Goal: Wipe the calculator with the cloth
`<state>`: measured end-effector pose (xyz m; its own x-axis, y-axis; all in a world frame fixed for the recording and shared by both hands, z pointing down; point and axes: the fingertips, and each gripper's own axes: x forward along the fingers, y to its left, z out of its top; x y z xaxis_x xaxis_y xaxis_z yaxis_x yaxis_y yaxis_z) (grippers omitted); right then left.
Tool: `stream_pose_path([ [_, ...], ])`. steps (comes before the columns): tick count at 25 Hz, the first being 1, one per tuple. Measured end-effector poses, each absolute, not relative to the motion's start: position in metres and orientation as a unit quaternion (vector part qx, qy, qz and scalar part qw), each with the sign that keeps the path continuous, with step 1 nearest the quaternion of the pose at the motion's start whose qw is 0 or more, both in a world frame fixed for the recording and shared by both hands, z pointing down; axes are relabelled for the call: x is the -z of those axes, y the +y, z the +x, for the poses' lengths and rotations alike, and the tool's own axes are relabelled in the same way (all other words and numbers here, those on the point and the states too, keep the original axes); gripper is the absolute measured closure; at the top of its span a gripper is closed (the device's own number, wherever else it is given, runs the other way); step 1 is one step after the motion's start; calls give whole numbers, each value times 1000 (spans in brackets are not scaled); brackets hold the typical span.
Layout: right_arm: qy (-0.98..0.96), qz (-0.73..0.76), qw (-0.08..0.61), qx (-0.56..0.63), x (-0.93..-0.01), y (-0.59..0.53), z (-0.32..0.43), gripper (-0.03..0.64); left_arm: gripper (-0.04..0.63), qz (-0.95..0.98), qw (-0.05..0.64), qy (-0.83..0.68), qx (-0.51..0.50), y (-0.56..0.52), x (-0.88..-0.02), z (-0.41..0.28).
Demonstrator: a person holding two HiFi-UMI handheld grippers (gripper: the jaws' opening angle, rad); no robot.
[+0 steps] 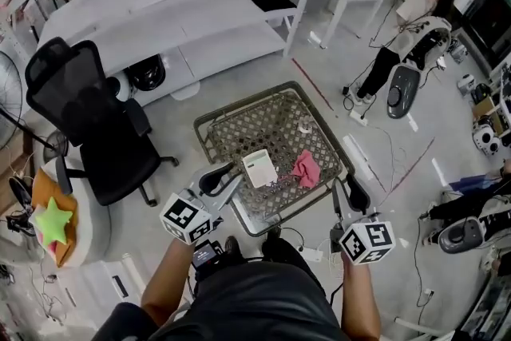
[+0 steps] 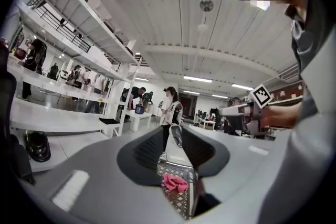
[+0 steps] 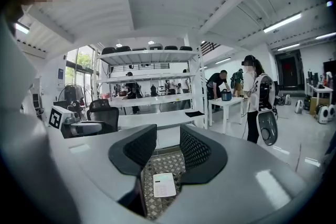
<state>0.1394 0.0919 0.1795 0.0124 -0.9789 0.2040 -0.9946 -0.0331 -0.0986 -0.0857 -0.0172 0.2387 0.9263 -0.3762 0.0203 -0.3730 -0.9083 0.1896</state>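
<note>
On the low, seemingly mesh-topped surface (image 1: 239,124), the calculator (image 1: 259,168) lies near the pink cloth (image 1: 306,169). Left claw (image 1: 217,180) and right claw (image 1: 352,194) hover at its near edge, both released and empty. A black chair (image 1: 88,116) and white shelves (image 1: 184,12) stand behind.

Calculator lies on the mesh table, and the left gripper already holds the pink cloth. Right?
No. The left gripper is open and empty; the pink cloth lies on the mesh table beside the calculator, as the head view shows.

Pink cloth (image 1: 306,168), white calculator (image 1: 259,168), brown lattice-patterned tabletop (image 1: 263,128), black chair (image 1: 88,116), green star (image 1: 51,221).
</note>
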Motion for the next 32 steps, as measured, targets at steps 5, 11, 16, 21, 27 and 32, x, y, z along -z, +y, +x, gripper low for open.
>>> stream_pose_path([
  [5, -706, 697, 32, -121, -189, 55, 154, 485, 532, 969, 99, -228, -2, -41, -239, -94],
  [11, -715, 681, 42, -154, -222, 18, 182, 485, 531, 958, 117, -260, -38, -55, -265, -88],
  [16, -719, 664, 62, -194, -270, -9, 207, 485, 531, 947, 147, -277, -69, -67, -303, -75],
  [21, -716, 649, 92, -242, -333, -31, 233, 485, 515, 936, 173, -289, -103, -80, -348, -58],
  [27, -712, 625, 132, -292, -418, -49, 249, 485, 505, 922, 196, -307, -131, -93, -408, -44],
  [32, -710, 598, 163, -332, -486, -57, 251, 485, 498, 907, 225, -319, -156, -96, -464, -36],
])
